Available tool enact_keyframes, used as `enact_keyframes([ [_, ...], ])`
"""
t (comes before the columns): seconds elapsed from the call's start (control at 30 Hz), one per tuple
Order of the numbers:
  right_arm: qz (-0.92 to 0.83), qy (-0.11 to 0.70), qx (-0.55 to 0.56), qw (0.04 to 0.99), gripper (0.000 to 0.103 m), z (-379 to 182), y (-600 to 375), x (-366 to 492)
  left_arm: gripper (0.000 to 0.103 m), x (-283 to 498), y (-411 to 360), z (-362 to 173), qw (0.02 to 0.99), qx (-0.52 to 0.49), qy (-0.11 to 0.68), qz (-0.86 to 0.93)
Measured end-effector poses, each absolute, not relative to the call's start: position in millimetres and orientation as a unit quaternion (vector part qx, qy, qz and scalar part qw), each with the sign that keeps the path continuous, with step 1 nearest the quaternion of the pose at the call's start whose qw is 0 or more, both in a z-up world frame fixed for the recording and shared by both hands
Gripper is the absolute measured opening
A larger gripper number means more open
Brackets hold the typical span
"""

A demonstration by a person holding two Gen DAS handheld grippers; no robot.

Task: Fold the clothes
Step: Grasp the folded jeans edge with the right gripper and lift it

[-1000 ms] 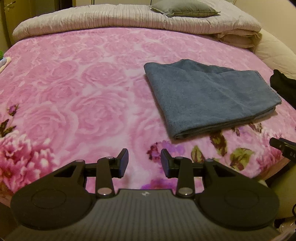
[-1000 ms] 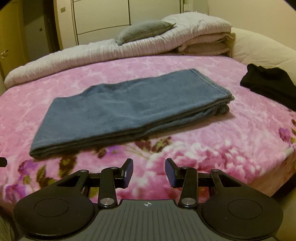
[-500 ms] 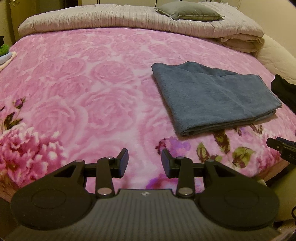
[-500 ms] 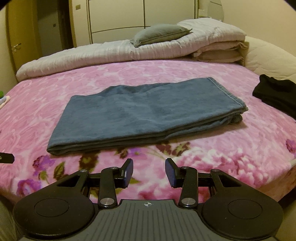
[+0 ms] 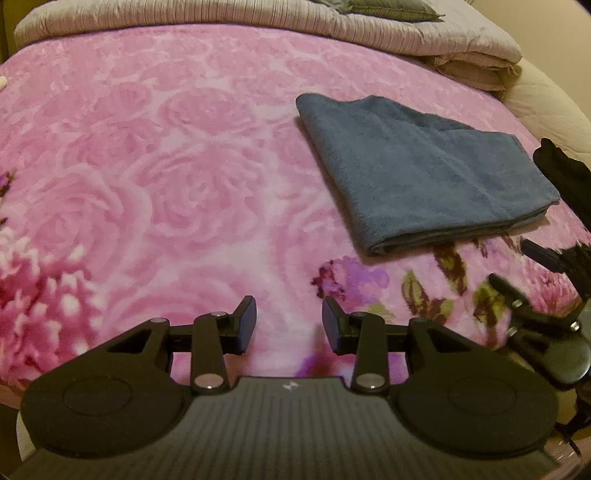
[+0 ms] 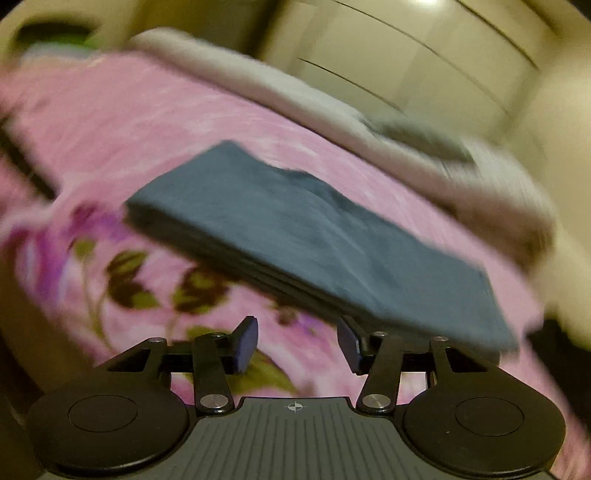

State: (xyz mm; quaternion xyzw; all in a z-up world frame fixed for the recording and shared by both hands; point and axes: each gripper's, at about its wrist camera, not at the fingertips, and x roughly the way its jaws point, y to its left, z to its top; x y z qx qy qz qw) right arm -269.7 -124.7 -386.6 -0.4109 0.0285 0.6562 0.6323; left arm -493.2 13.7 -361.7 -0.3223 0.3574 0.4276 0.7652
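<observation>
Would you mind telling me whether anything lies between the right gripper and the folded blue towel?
Nothing visible does: only bare pink blanket separates the right gripper, its fingers opening and empty, from the blue towel.

Soft cloth on a plush bed

The blue towel [image 5: 417,173] looks like matt terry cloth; the pink rose blanket [image 5: 155,155] is fuzzy fleece; the far quilt [image 5: 258,16] is ribbed fabric; the left gripper [image 5: 289,324] is matt black plastic.

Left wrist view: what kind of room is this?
Most likely a bedroom. A pink floral blanket covers a bed, with a folded quilt and grey pillow at its head; a folded blue towel lies on it.
</observation>
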Motion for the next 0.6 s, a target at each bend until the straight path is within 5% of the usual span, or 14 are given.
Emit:
enact_keyframes([
  [0.33,0.669,-0.139,-0.502,0.531,0.056,-426,-99,-328,0.034,-495,36,-371,0.772,-0.333,0.348,0.415],
  [0.6,0.675,-0.179,-0.525,0.488,0.056,-439,-75,-345,0.034,-497,48,-376,0.779,-0.34,0.337,0.405],
])
